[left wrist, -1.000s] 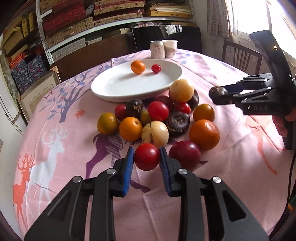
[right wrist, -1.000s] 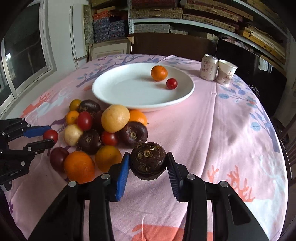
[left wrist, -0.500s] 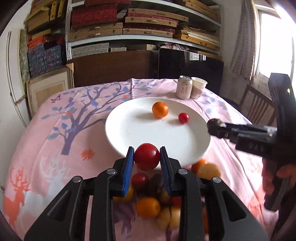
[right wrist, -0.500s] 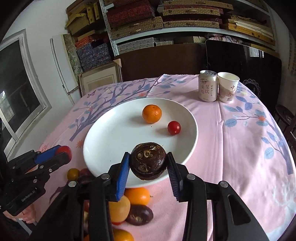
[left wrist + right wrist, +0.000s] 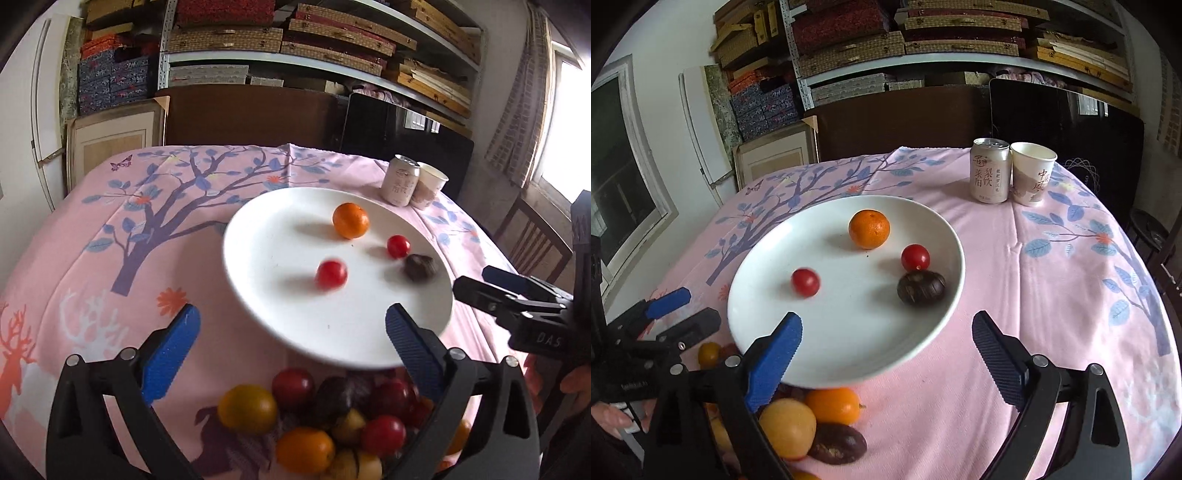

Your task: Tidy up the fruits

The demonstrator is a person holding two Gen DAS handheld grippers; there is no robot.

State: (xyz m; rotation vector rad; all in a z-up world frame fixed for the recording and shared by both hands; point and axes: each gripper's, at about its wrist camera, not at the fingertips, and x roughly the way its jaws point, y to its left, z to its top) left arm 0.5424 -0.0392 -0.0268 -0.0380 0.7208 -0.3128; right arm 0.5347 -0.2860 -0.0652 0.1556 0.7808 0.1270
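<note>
A white plate on the pink tablecloth holds an orange, a small red tomato, a blurred red tomato and a dark purple fruit. My left gripper is open and empty over the plate's near rim. My right gripper is open and empty over the plate's near right rim. A pile of several red, orange, yellow and dark fruits lies below the grippers.
A drink can and a paper cup stand behind the plate on the right. Shelves of boxes, a dark cabinet and a chair ring the table. The right gripper shows in the left wrist view.
Both grippers carried their fruit from the pile up over the plate and opened. The red tomato and the dark purple fruit now lie on the plate; the tomato still looks in motion.
</note>
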